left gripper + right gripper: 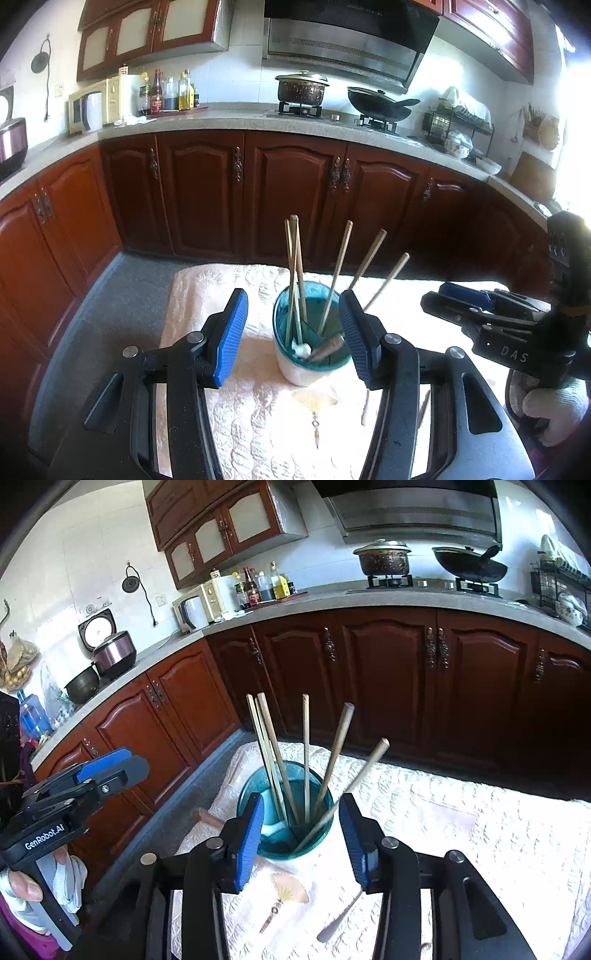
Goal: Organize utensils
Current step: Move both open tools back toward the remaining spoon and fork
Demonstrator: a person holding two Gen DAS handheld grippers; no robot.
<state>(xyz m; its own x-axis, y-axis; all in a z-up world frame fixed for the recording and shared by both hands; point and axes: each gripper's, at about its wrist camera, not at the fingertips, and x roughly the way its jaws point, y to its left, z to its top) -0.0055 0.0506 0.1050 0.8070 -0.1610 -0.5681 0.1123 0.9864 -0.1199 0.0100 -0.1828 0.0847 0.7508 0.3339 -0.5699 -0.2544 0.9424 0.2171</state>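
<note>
Chopsticks (pixel 334 273) already stand in the cup (pixel 310 365), so I judge most of the sorting done. Working left to right from my left wrist view: my left hand-held gripper (pixel 293 332) is released, its blue pads spread wide with nothing between them, hanging just in front of the cup. That cup, teal inside and white outside, sits on the cream quilted cloth (pixel 258 424) that covers the worktop. Five or six wooden chopsticks lean out of it at different angles, and down in the bottom I can see a white spoon bowl (pixel 301 349) and a brownish handle (pixel 327 347) lying against the rim. Right of the cup, on the cloth, a thin stick (pixel 365 406) lies loose. Further right my right hand-held gripper (pixel 443 291) comes in from the side, held by a gloved hand (pixel 554 413).

From the right wrist view, the right hand-held gripper (pixel 301 834) stands partly open and empty, the cup (pixel 284 845) just behind its pads. A metal spoon (pixel 340 915) lies on the cloth below it, next to a small fan-shaped trinket (pixel 290 890). A wooden piece (pixel 205 816) rests at the cloth's left edge.

What is left, as I read it: the loose spoon, the stick and perhaps that wooden piece.
</note>
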